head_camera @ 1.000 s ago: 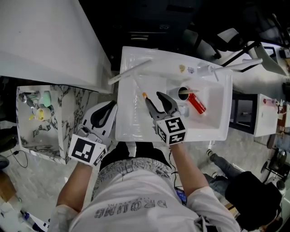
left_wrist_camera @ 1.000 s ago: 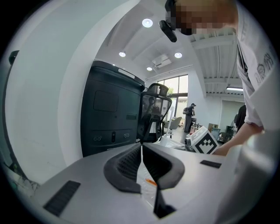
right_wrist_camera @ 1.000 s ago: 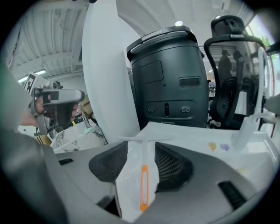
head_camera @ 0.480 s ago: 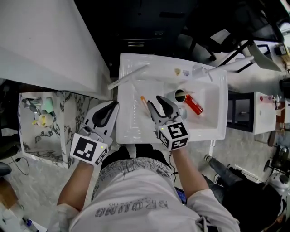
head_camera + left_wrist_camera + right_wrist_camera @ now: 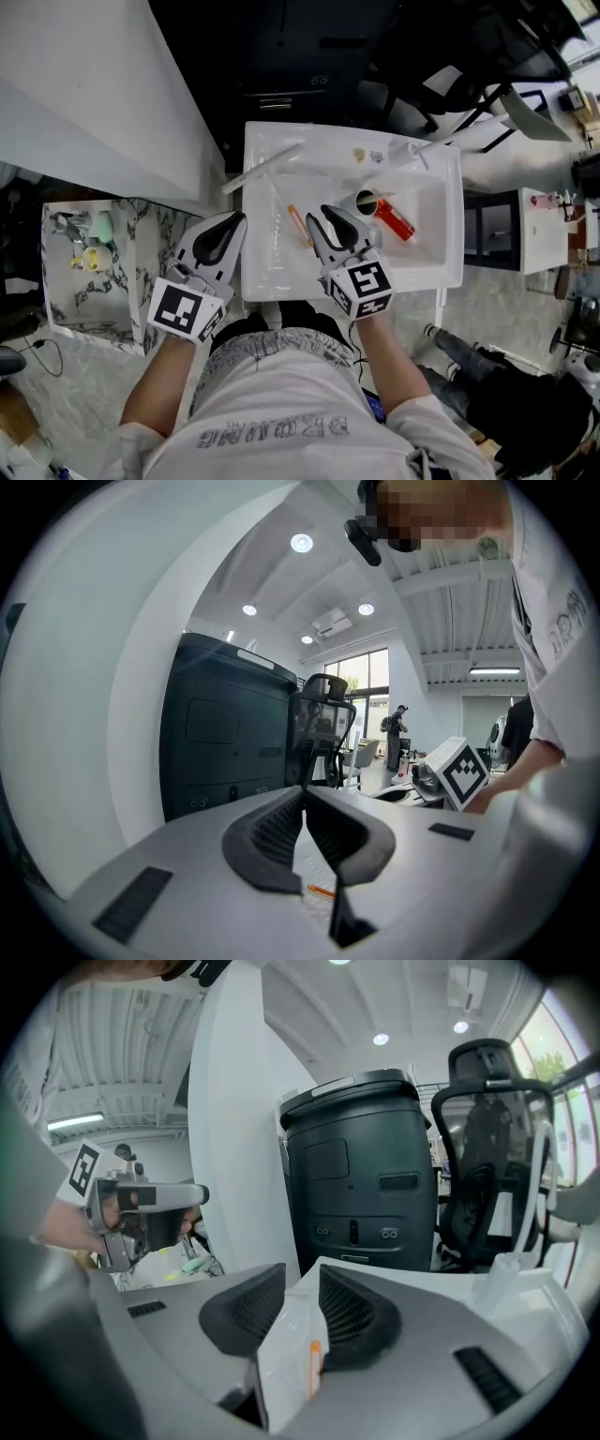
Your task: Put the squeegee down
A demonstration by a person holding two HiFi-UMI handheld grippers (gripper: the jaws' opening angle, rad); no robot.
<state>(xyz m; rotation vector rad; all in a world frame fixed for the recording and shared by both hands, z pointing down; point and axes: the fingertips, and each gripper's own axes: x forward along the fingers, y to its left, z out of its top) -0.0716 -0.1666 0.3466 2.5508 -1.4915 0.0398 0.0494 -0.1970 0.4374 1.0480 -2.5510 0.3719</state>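
Observation:
The squeegee lies flat on the left deck of the white sink (image 5: pixel 441 272). Its pale blade (image 5: pixel 265 161) points to the far left and its orange handle tip (image 5: pixel 296 221) points toward me. My right gripper (image 5: pixel 323 215) hovers just right of that tip, apart from it. Its jaws are closing with nothing between them. In the right gripper view the orange tip (image 5: pixel 314 1358) shows below the right gripper (image 5: pixel 300 1275). My left gripper (image 5: pixel 233 218) hangs off the sink's left edge, shut and empty; its tips meet in the left gripper view (image 5: pixel 305 791).
A red bottle (image 5: pixel 396 217) and a dark round cup (image 5: pixel 367 200) lie in the basin, with the faucet (image 5: pixel 412 150) behind. A marble shelf (image 5: pixel 141 244) with small items stands to the left, under a white panel (image 5: pixel 94 94). A dark cabinet (image 5: pixel 361 1185) and office chair (image 5: pixel 487 1147) stand beyond.
My right gripper has lifted away from the squeegee handle and its jaws have narrowed from wide open. The squeegee stays flat on the sink. The left gripper has barely shifted.

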